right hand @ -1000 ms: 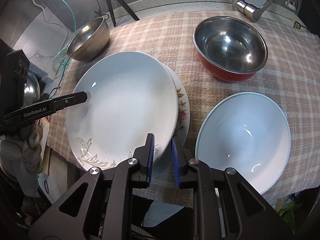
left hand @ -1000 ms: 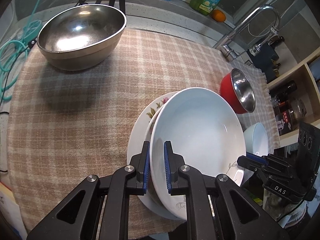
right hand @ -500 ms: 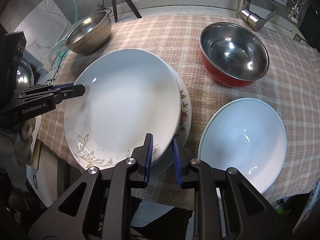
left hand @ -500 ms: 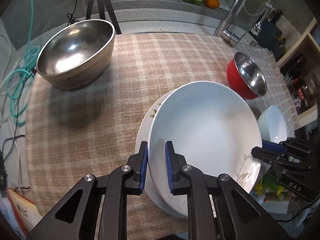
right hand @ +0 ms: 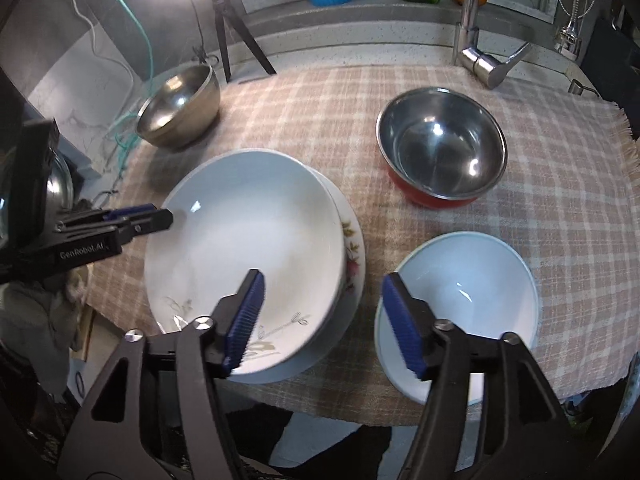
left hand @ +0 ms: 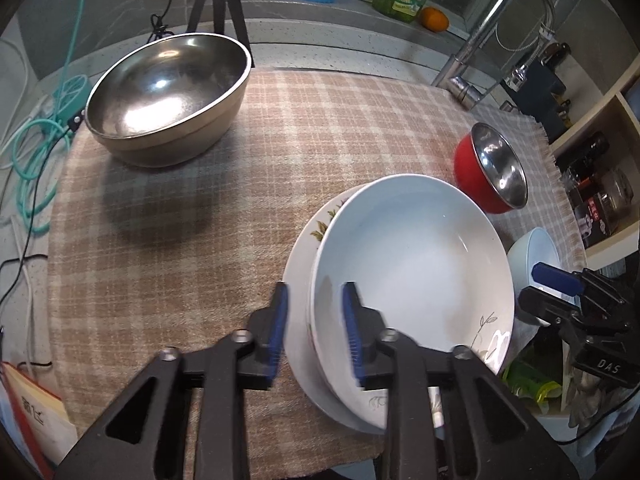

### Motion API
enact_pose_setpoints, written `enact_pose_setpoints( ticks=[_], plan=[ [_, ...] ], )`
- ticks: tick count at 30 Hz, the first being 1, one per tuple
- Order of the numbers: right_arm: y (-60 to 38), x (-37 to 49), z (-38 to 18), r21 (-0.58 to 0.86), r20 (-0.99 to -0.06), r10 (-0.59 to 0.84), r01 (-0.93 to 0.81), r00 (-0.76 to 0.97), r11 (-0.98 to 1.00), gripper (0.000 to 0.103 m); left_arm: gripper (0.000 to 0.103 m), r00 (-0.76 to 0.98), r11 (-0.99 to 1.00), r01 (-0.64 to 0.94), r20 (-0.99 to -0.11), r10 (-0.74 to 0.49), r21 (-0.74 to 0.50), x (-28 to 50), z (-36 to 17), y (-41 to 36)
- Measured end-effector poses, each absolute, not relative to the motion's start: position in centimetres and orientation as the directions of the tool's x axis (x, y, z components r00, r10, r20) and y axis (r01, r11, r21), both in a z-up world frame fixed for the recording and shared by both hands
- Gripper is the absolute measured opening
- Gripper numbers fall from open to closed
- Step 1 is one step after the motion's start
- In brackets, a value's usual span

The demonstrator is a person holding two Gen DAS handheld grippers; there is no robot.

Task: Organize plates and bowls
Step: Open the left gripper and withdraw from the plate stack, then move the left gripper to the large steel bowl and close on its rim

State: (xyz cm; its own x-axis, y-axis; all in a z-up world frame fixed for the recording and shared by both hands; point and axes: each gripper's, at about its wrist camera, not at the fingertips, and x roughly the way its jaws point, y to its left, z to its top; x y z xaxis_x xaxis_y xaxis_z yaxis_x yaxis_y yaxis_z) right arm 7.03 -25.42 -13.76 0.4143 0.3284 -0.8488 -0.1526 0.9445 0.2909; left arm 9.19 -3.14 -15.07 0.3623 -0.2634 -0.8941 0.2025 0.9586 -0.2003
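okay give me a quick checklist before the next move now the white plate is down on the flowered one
1. White plate sits on the flowered plate: ok, though off-centre.
2. Left tool lets go: jaws opening, plate rim between them, pads look clear: ok.
3. Right tool lets go: jaws opening, wide apart: ok.
4. Stack fully on the cloth: not ok, its near edge overhangs the cloth's edge.
5. Pale blue bowl upright, empty, free to grab: ok.
6. Red bowl and steel bowl stand apart: ok.
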Motion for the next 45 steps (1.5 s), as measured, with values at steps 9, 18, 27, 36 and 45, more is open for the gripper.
enact_pose_setpoints(
  ticks=[9,18,27,36,45],
  plan=[
    [-23.9,7.7,-12.0,0.364,-0.801,0.415,-0.200,0.432,0.910,0.078,0.048,0.408,0.959,0.146,-0.868,-0.282,-0.243,9.3,-13.3,-0.9],
    [-22.3,10.1,-12.0,0.421,-0.780,0.470,-0.210,0.414,0.882,0.078,0.054,0.462,0.958,0.056,-0.844,-0.273,-0.280,10.3,-12.2,2.7],
    [-19.4,12.7,-11.7,0.426,-0.771,0.490,-0.243,0.407,0.872,0.078,0.054,0.503,0.958,-0.024,-0.831,-0.236,-0.287,11.8,-11.5,6.3],
    [-16.5,16.0,-10.6,0.413,-0.762,0.492,-0.270,0.421,0.870,0.078,0.054,0.520,0.952,-0.067,-0.825,-0.221,-0.297,14.3,-11.3,9.0],
    [-15.4,20.9,-10.1,0.456,-0.743,0.524,-0.258,0.416,0.852,0.078,0.054,0.530,0.947,-0.089,-0.819,-0.217,-0.309,18.2,-11.4,10.7]
  ],
)
